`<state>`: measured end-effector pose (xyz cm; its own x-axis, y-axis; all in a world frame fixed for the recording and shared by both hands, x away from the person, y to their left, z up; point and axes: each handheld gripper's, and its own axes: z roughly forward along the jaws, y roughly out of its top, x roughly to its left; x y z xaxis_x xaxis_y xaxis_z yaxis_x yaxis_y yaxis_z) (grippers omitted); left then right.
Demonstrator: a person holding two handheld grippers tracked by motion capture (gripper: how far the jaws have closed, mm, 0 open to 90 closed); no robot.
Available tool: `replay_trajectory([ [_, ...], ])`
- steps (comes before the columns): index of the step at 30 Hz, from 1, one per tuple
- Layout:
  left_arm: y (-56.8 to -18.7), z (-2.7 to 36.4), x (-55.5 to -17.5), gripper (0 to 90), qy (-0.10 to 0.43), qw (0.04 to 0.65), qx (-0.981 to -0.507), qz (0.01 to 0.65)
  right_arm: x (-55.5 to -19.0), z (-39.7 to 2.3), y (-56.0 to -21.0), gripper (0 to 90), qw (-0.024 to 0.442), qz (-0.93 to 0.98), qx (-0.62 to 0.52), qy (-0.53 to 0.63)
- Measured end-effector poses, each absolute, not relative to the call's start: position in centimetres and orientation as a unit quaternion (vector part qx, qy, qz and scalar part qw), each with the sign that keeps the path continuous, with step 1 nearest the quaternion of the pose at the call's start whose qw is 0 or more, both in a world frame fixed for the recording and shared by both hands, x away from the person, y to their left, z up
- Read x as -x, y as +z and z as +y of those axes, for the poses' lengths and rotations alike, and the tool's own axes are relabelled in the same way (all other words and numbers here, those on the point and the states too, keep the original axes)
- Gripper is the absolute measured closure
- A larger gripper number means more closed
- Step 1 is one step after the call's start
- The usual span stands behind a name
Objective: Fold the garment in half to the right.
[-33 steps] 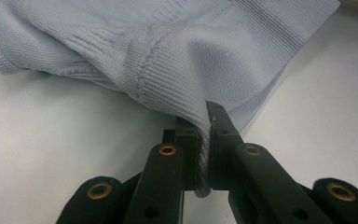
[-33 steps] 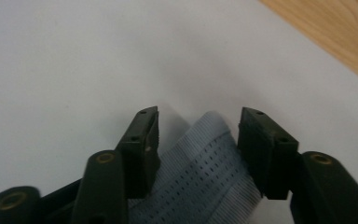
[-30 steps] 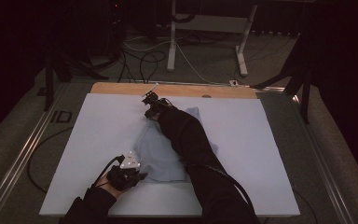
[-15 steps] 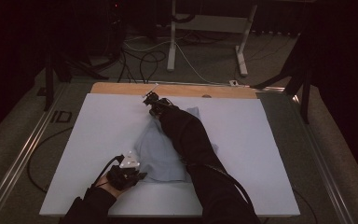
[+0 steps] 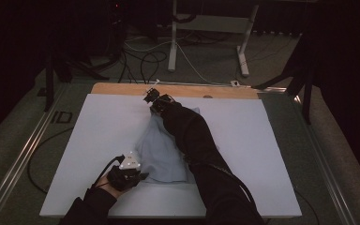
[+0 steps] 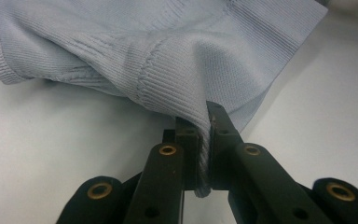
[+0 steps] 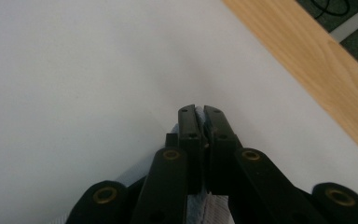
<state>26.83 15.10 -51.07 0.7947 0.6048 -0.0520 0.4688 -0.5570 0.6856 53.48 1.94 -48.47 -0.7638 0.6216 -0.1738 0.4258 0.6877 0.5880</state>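
Table [image 5: 98, 140]: I see a white sheet over it, wooden strip along the far edge.
Garment [image 5: 161, 152]: pale blue knit, lying mid-table.
Left gripper [image 6: 204, 140]: I have it clamped on the garment's near ribbed edge.
Right gripper [image 7: 200, 122]: pinching fabric at the far end.

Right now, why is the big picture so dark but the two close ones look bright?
High view: dim, the room behind black, only the table lit, the cloth pale. Left gripper view: bright, knit ribs of the cloth sharp, the claw near the lens softer. Right gripper view: bright, white table evenly lit, the claw casting a faint shadow.
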Motion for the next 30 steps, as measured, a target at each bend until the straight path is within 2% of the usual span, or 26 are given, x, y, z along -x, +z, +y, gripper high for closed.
replay_trajectory([
  [14, -49.2, 14.2, -26.9, 87.2, 0.101, 0.358, -0.886, 0.278, -52.9, 0.3, -45.4, 87.5, 0.192, 0.893, -0.278, 0.296],
  [30, -47.5, 12.3, -27.1, 87.2, 0.109, 0.358, -0.894, 0.246, -52.2, -1.7, -43.6, 87.5, 0.199, 0.882, -0.281, 0.322],
])
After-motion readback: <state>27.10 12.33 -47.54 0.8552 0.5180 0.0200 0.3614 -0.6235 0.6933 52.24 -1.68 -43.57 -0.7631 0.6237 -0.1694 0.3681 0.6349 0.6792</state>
